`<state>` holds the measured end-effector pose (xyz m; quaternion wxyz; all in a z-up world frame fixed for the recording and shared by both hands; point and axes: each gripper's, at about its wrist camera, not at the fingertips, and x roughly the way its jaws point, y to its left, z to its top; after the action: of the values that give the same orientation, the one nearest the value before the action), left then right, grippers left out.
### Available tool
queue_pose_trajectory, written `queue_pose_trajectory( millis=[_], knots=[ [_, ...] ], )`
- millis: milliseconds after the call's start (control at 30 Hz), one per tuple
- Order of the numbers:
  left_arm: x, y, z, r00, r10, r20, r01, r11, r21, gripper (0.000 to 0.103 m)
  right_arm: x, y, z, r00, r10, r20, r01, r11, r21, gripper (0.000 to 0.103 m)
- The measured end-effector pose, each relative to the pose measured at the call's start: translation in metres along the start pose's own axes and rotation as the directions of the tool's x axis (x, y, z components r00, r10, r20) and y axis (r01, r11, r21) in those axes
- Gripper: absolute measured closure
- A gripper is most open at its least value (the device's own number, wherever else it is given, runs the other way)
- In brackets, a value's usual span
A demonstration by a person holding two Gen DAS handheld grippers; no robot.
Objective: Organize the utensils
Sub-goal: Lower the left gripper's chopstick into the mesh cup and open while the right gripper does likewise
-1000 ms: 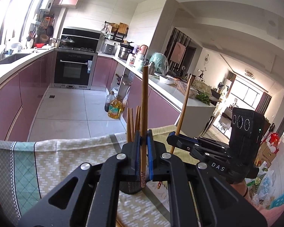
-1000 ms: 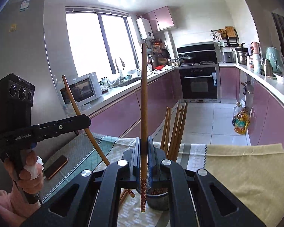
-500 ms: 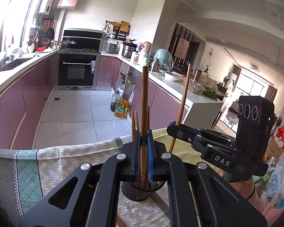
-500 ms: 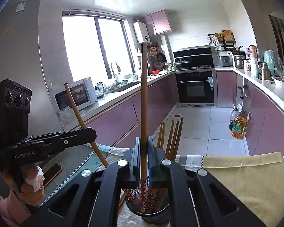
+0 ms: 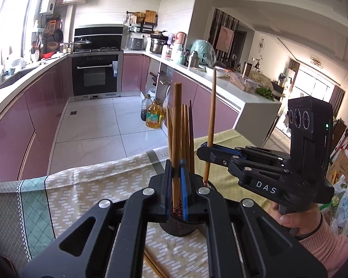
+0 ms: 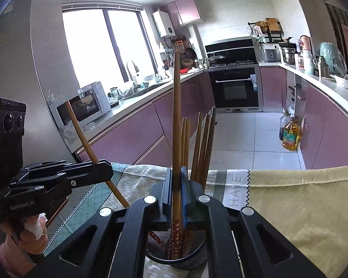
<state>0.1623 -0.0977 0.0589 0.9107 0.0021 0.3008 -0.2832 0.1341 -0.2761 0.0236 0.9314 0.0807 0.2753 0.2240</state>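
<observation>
Over the last second both chopsticks have come down from above the black mesh holder [image 6: 176, 258] until their patterned lower ends sit inside its mouth, among the bundle of chopsticks [image 6: 203, 146] already standing there. The left hand-held gripper [image 5: 176, 185] is clamped narrowly on its chopstick [image 5: 177, 125], which stands upright with its decorated tip at the holder [image 5: 179, 224] rim, while the right hand-held gripper [image 6: 174, 195] pinches the other chopstick [image 6: 176, 120] the same way, its red patterned end well down in the cup. Seen from the left wrist view, the right hand-held gripper [image 5: 205, 151] holds its stick [image 5: 212, 106] close beside the bundle; from the right wrist view, the left hand-held gripper [image 6: 102, 168] carries a stick [image 6: 81, 129] leaning at a slant. This suggests the insertion is almost complete, with release the likely remaining step for this pair. The holder's base and much of its wall are hidden behind the gripper bodies in both views, so whether either tip touches the bottom cannot be told. More chopsticks [image 5: 154, 265] lie on the patterned cloth [image 5: 81, 185] covering the worktop, mostly cut off behind the linkage, and their number is unclear
</observation>
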Motion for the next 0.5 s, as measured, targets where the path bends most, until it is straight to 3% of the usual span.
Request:
queue_pose_trajectory(
  millis=[333,500],
  knots=[
    [0.027,0.005,-0.008,0.994,-0.02,-0.111,0.023,0.999,0.023,0.095,0.021,-0.004,-0.013,0.994,-0.01,-0.109,0.013,1.0,0.024,0.097],
    [0.042,0.008,-0.006,0.991,-0.011,-0.13,0.013,1.0,0.017,0.095,0.024,-0.007,-0.013,0.993,-0.013,-0.12,0.017,0.999,0.035,0.097]
  ],
)
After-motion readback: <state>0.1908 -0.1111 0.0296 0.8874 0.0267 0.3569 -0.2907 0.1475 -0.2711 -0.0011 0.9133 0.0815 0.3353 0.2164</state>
